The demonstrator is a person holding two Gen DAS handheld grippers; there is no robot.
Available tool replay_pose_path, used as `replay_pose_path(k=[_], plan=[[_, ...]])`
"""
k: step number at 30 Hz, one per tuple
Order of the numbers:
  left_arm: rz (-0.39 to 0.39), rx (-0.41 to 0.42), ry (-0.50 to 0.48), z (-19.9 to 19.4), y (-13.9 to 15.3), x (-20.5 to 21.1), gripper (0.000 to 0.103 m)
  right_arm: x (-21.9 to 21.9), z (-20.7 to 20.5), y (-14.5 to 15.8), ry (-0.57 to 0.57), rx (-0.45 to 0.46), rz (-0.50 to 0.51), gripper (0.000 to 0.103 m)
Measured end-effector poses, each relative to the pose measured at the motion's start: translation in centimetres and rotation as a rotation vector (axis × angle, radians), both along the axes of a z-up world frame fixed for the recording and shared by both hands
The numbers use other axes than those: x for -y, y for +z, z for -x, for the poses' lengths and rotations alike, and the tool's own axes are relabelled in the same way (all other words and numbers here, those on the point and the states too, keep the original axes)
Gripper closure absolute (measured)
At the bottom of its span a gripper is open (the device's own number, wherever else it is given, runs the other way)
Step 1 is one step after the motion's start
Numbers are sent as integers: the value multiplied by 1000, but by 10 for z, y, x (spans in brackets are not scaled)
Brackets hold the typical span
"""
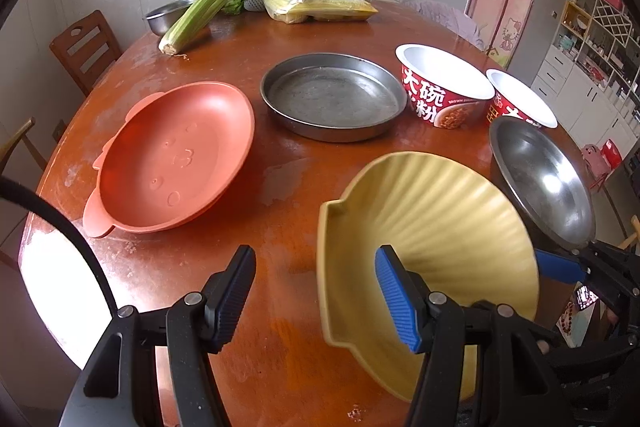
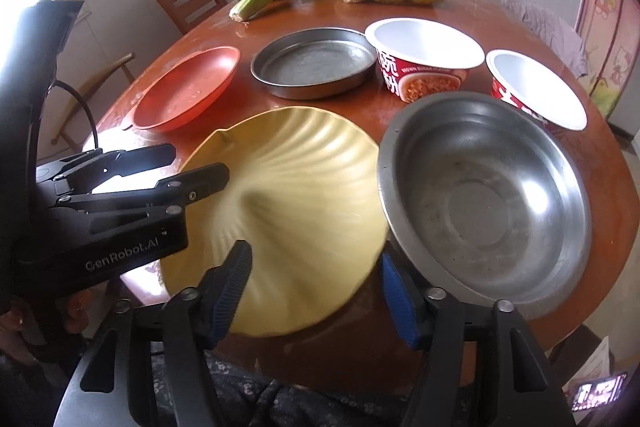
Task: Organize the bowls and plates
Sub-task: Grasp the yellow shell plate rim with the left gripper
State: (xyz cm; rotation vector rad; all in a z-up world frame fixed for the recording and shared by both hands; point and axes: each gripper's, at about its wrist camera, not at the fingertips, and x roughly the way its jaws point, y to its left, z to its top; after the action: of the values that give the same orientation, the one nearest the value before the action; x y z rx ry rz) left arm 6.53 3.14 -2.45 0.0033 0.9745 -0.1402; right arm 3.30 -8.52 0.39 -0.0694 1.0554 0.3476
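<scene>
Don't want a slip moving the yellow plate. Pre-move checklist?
1. Left claw open, straddling the yellow ribbed shell-shaped plate's left rim: ok.
2. Right claw open over that plate's near edge: ok.
3. Plate flat on the brown wooden table: cannot tell, looks tilted.
4. Round stainless steel bowl clear of the plate: not ok, rims overlap in view.
5. Orange plastic plate empty: ok.

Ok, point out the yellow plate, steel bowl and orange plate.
yellow plate (image 2: 304, 195), right wrist view, ribbed middle.
steel bowl (image 2: 480, 211), right wrist view, inner bottom.
orange plate (image 1: 176, 159), left wrist view, embossed centre.
</scene>
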Motion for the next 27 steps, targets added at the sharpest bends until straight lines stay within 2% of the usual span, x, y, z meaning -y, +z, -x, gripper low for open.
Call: replay_pose_path(k=[3,6,10,18,27], plan=[[8,-9,-3,-1,-3,0,41,-6,-3,-4,13,3,9,57],[14,-23,1,-3,-6,-2,42,-13,-6,-9,35,-10,15,61],[51,-33,4,-4,-8,-6,53,-19,-8,-9,48,-9,17,61],[41,-22,28,-2,-3,-14,54,-32,-11,-7,81,-14,16,61],[39,25,45,-1,17,-29,54,-44,-16,7,107,13,-4,60]])
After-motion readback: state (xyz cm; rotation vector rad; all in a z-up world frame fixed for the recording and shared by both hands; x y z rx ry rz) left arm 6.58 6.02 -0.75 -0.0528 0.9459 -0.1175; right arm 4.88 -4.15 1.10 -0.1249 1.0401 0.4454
